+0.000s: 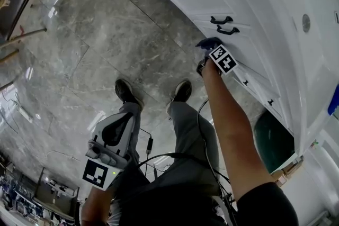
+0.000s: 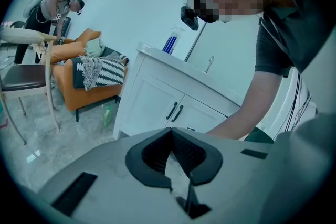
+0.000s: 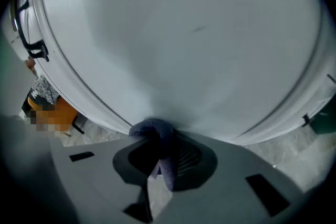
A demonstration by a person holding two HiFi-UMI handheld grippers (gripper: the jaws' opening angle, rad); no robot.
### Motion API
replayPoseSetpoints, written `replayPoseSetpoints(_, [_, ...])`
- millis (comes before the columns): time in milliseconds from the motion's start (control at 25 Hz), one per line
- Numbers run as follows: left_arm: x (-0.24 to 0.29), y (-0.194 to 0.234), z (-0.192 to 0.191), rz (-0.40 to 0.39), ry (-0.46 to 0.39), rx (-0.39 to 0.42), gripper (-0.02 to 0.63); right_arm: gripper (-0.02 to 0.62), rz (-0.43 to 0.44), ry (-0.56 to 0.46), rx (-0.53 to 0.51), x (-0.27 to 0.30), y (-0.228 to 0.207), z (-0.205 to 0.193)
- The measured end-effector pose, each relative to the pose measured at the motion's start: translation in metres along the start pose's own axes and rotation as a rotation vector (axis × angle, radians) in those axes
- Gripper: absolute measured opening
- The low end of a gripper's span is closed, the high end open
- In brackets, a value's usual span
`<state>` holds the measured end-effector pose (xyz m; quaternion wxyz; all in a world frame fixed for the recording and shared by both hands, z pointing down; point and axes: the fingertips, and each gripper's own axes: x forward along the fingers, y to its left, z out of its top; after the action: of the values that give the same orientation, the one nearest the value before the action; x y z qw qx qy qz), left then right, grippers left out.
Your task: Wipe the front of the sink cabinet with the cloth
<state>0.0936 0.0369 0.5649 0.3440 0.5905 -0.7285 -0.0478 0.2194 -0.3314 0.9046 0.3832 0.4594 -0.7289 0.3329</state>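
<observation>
Right gripper [image 3: 157, 140] jaws clamping cloth [image 3: 149, 127] against cabinet door [image 3: 189, 39], left gripper [image 2: 171, 140] jaws seemingly together

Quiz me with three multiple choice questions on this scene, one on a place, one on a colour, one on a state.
1. Where is the cloth? A. in a bucket B. pressed against the cabinet door by the right gripper C. on a chair
2. What colour are the door handles? A. gold B. white C. black
3. What state is the left gripper in? A. shut, empty B. shut on a bottle C. wide open
B: the right gripper view shows it clamped in the jaws against the door. C: they show black in the head view. A: its jaws meet with nothing between.
</observation>
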Motion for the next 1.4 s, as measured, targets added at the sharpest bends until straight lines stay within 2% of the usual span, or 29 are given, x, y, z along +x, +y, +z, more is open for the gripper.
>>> replayPoseSetpoints(120, [0.004,-0.002,-0.007,-0.004,0.021,0.015,0.003,0.048,0.082,0.007,0.061,0.015,0.047,0.003])
replayPoseSetpoints(200, [0.007,-0.007,-0.006,-0.01,0.023,0.02,0.004,0.048,0.114,-0.001,0.097,0.011,0.06,0.006])
replayPoseSetpoints(280, [0.01,-0.016,0.001,-0.023,0.015,0.026,0.004,0.049,0.113,-0.013,0.105,-0.003,0.049,0.011])
replayPoseSetpoints(480, [0.013,-0.048,0.026,-0.071,-0.016,0.039,0.003,0.049,0.036,-0.071,0.143,-0.074,-0.036,0.031])
replayPoseSetpoints(640, [0.008,-0.063,0.041,-0.087,-0.027,0.046,0.004,0.048,0.028,-0.161,0.225,-0.144,-0.083,0.057])
replayPoseSetpoints(720, [0.002,-0.066,0.046,-0.084,-0.029,0.048,0.004,0.048,0.037,-0.206,0.258,-0.168,-0.086,0.068])
replayPoseSetpoints(800, [-0.006,-0.068,0.051,-0.077,-0.032,0.053,0.004,0.048,0.068,-0.228,0.27,-0.176,-0.068,0.079])
replayPoseSetpoints(960, [-0.018,-0.077,0.061,-0.067,-0.031,0.07,0.003,0.048,0.17,-0.182,0.272,-0.174,-0.001,0.091])
replayPoseSetpoints(1080, [-0.022,-0.092,0.073,-0.07,-0.046,0.082,0.004,0.048,0.199,-0.154,0.286,-0.183,0.019,0.099])
replayPoseSetpoints(1200, [-0.023,-0.11,0.085,-0.078,-0.061,0.088,0.003,0.048,0.184,-0.176,0.242,-0.21,-0.001,0.11])
replayPoseSetpoints(1400, [-0.024,-0.139,0.105,-0.091,-0.093,0.085,0.004,0.048,0.115,-0.203,0.21,-0.25,-0.063,0.118])
